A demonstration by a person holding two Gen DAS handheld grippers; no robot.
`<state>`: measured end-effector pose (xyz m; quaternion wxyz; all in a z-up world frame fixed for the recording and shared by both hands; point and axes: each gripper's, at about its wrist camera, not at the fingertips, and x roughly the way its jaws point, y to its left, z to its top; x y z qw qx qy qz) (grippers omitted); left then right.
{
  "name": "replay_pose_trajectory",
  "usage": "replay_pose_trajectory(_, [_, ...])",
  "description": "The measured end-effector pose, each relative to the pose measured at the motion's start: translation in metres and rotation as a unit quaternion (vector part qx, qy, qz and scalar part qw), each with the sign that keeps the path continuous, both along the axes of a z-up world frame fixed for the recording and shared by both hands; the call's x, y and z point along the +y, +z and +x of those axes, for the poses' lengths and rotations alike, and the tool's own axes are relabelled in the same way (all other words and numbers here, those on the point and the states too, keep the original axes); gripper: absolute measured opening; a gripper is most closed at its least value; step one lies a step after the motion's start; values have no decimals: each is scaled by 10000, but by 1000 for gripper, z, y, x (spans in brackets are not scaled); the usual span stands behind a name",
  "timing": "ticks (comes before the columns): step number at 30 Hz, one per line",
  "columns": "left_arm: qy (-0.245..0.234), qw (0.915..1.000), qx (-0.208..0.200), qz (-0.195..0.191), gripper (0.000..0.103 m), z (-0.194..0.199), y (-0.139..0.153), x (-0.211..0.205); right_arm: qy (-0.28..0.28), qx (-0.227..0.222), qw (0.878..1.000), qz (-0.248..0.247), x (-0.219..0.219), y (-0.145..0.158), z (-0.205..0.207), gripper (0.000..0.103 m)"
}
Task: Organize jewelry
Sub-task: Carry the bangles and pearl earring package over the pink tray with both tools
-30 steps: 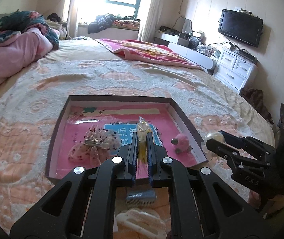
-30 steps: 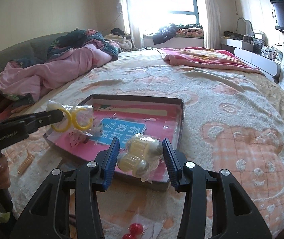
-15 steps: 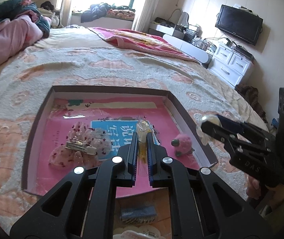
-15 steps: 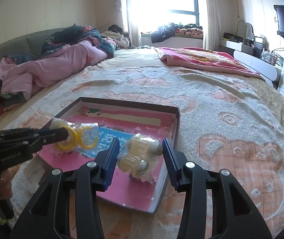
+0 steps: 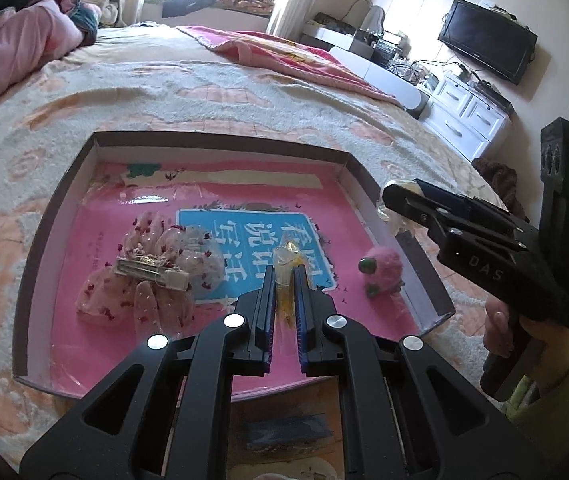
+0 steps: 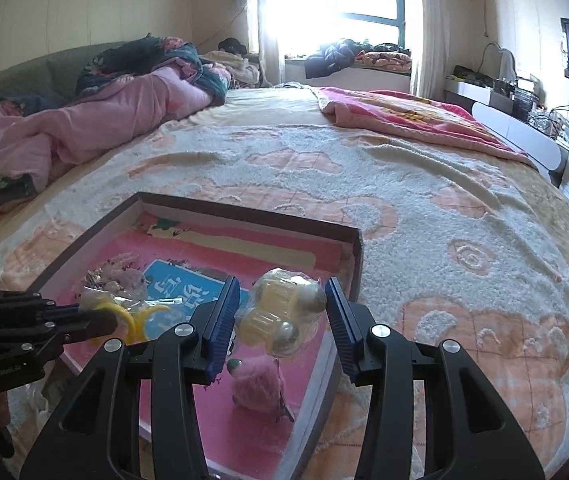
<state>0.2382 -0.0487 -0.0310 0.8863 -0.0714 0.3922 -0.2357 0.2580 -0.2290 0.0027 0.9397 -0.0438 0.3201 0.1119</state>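
Directly below both grippers lies the shallow box (image 5: 348, 160) on the bed (image 6: 424, 216). A bagged pair of yellow rings (image 5: 284, 280) is pinched by the left gripper (image 5: 284, 276), nearer the box's middle; a bag of cream hair claws (image 6: 280, 312) is clamped in the right gripper (image 6: 282, 312) over the right wall. Already inside are seen a sheer bow clip (image 5: 156, 272) and a pink pompom clip (image 5: 380, 268).

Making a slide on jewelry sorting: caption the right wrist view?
Right gripper holds a clear bag of pale yellow hair clips over the shallow pink-lined box on the bed.
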Motion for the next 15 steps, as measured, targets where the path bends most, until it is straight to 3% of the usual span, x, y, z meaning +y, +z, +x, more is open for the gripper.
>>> replay_pose_trajectory(15, [337, 9992, 77, 210, 13, 0, -6, 13, -62, 416, 9991, -54, 0, -25, 14, 42])
